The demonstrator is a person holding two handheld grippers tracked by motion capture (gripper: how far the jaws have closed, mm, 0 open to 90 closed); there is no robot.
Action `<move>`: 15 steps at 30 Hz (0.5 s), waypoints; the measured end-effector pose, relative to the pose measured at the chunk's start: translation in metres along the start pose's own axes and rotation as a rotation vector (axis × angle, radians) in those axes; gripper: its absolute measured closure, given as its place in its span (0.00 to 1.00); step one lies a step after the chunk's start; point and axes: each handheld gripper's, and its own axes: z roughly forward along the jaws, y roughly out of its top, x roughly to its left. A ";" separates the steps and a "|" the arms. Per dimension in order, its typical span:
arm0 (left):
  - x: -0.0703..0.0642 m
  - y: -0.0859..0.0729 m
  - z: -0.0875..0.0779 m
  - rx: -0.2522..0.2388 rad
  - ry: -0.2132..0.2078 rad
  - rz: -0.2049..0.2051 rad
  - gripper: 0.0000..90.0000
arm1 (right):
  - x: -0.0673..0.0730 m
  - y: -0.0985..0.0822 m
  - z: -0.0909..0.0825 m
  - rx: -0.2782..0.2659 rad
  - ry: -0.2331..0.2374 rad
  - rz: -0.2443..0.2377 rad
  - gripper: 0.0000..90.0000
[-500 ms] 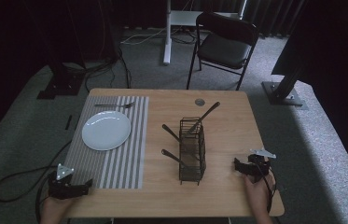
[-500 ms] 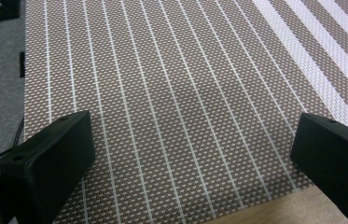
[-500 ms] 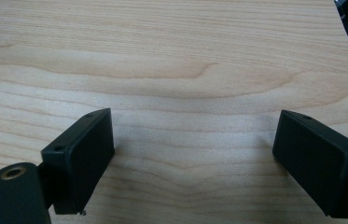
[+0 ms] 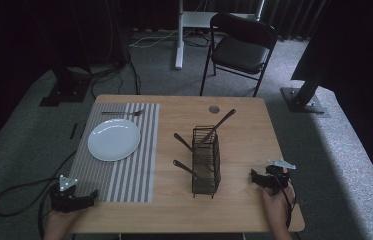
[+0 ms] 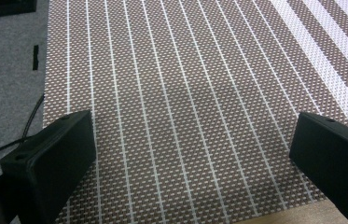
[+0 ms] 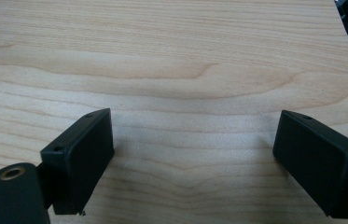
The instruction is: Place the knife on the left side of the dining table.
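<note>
**Both tools idle, nothing moved**

Since half a second ago, nothing has shifted. Left tool rests released on the mat at 7 o'clock; right tool released on the counter at 4 o'clock. The rack at centre stands untouched; work looks unstarted.

plate on mat | fork behind | caddy right of mat

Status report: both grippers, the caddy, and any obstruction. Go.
Left gripper open over the placemat, empty. Right gripper open over bare table, empty. Caddy upright mid-table, utensils inside, untouched. Nothing in the way.
</note>
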 end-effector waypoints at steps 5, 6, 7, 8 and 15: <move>0.001 0.001 0.000 0.007 -0.007 0.008 0.01 | 0.000 0.000 0.000 0.000 0.000 0.000 0.13; 0.001 0.001 0.000 0.007 -0.006 0.008 0.01 | 0.000 0.000 0.000 0.000 0.000 0.000 0.13; 0.001 0.000 -0.001 0.006 -0.008 0.015 0.01 | 0.000 0.000 0.000 0.000 0.000 0.000 0.13; 0.001 0.000 -0.001 0.006 -0.008 0.015 0.02 | 0.000 0.000 0.000 0.000 0.000 0.000 0.13; 0.002 0.002 -0.002 0.019 -0.020 0.026 0.04 | 0.000 0.000 0.000 0.000 0.000 0.000 0.13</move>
